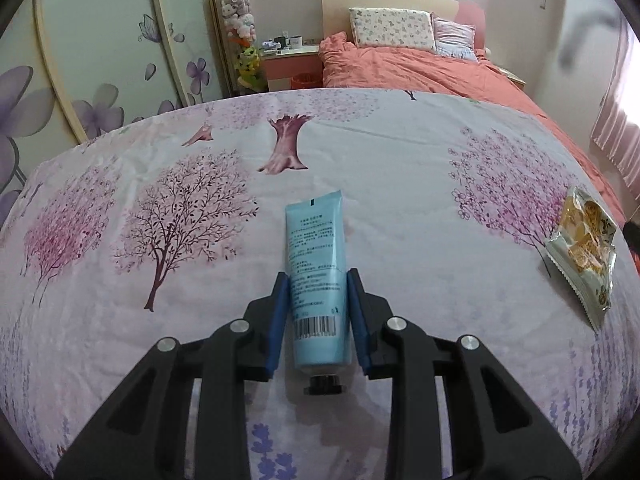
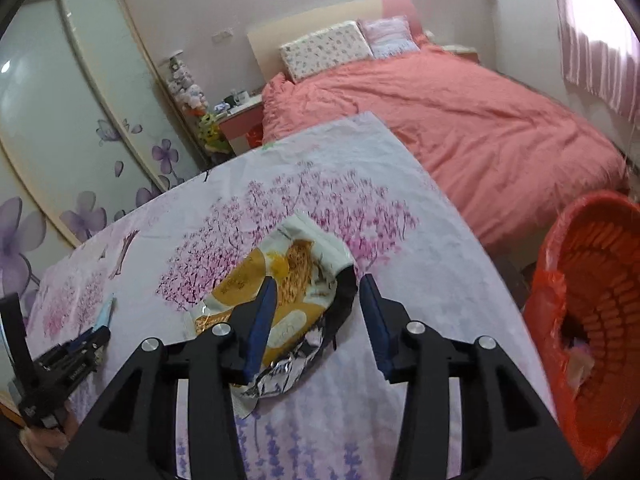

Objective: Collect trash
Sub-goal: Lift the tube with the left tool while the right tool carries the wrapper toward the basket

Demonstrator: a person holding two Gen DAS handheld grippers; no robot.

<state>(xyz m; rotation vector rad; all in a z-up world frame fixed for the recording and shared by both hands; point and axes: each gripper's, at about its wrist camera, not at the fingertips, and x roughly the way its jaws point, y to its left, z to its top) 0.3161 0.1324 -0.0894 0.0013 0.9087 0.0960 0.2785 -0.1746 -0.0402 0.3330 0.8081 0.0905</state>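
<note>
A light blue tube [image 1: 316,276] with a black cap lies on the flowered tablecloth [image 1: 380,160]. My left gripper [image 1: 317,280] has a finger on each side of the tube, touching or nearly touching it. A yellow and white snack wrapper [image 1: 584,252] lies at the table's right edge. In the right wrist view the same wrapper [image 2: 288,292] lies between and under my open right gripper [image 2: 318,286]; its left finger is over the wrapper. The left gripper [image 2: 86,340] and the tube [image 2: 105,312] show at the far left.
A red waste basket [image 2: 592,320] with a red liner stands right of the table, some trash inside. A bed with a salmon duvet [image 2: 460,120] lies beyond the table. A wardrobe with flower doors [image 1: 100,60] is on the left, a nightstand [image 1: 288,60] behind.
</note>
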